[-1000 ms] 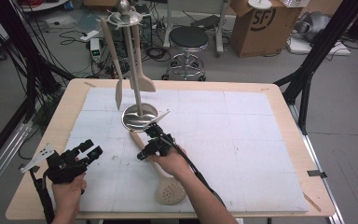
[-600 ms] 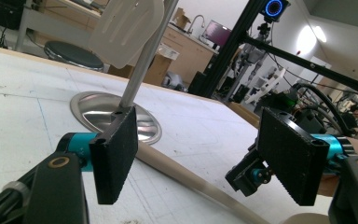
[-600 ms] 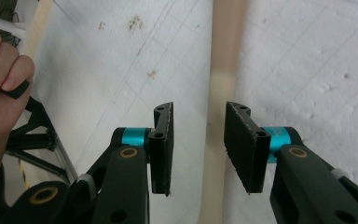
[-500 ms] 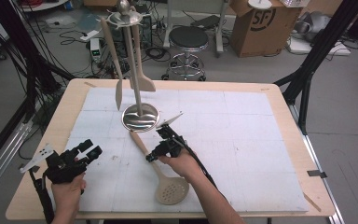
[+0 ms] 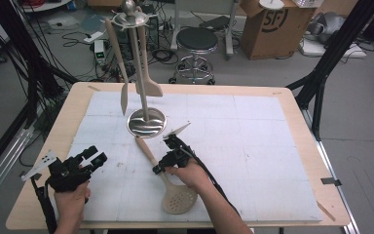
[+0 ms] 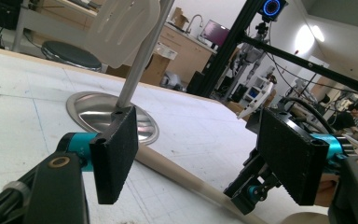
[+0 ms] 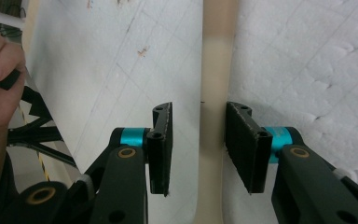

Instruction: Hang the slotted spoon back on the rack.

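Bench [image 5: 272,161], white gridded mat on top: layout matches the frames from a second ago. Utensil stand [image 5: 146,121] sits at the far-left of the mat, round steel base, with a wooden spatula [image 5: 148,73] and a second wooden utensil [image 5: 121,68] hanging on it. Neither has moved.

What changed: right gripper [image 5: 168,158]. It has shifted a little toward the near edge and down along the slotted wooden spoon [image 5: 168,183], and its jaws have just been opening. Right gripper view: handle [image 7: 216,93] runs straight up between the two jaws, with daylight on the left side and the right pad at or just off the wood. So released, straddling, not clamped.

The spoon lies flat on the mat, handle tip near the stand's base, perforated bowl toward the near edge, just beside the right hand. It sits in the same place as in the earlier frames.

Left gripper [image 5: 78,165]: parked at the near-left of the mat, same spot, jaws apart, nothing between the pads [image 6: 116,158]. Its view looks across at the stand base and the spoon handle.

My read: this is a re-grip or pre-grasp alignment on the handle, spoon not yet lifted. Next comes closing on the handle, then lifting toward the stand. Centring looks slightly off, so the handle may skid when the jaws close.
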The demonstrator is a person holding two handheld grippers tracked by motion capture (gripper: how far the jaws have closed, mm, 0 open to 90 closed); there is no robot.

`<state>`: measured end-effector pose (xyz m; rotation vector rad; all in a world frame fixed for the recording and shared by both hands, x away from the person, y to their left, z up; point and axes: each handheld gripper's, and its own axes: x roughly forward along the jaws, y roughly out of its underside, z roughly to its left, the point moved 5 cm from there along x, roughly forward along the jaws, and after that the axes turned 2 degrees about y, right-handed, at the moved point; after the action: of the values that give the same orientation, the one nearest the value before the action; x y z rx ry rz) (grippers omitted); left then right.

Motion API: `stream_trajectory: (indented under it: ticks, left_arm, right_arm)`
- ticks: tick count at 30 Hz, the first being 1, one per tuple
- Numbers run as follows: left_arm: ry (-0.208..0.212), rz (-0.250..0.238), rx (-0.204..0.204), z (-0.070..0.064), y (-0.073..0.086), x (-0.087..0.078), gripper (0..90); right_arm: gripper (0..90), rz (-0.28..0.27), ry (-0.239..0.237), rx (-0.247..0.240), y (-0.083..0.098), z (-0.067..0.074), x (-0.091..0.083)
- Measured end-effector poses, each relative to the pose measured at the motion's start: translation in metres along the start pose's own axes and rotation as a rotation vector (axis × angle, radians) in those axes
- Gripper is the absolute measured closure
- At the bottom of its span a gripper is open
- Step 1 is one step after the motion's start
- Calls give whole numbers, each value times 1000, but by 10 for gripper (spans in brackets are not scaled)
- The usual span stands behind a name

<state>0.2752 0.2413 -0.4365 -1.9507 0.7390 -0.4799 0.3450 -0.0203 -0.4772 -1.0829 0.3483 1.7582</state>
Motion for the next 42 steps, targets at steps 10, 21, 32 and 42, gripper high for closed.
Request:
stream_trajectory:
  ticks: [10, 21, 32, 42]
  left_arm:
    - [1, -1, -1, -1, 0, 0, 302]
    - [3, 8, 0, -1, 1, 4, 303]
    - [-3, 13, 2, 0, 2, 3, 303]
    - [-6, 14, 4, 0, 3, 1, 305]
  right_arm:
    - [721, -9, 73, -28, 2, 3, 7]
    - [759, -23, 148, -82, 4, 8, 8]
    - [782, -46, 112, -106, 7, 5, 6]
    - [787, -75, -13, -83, 14, -5, -5]
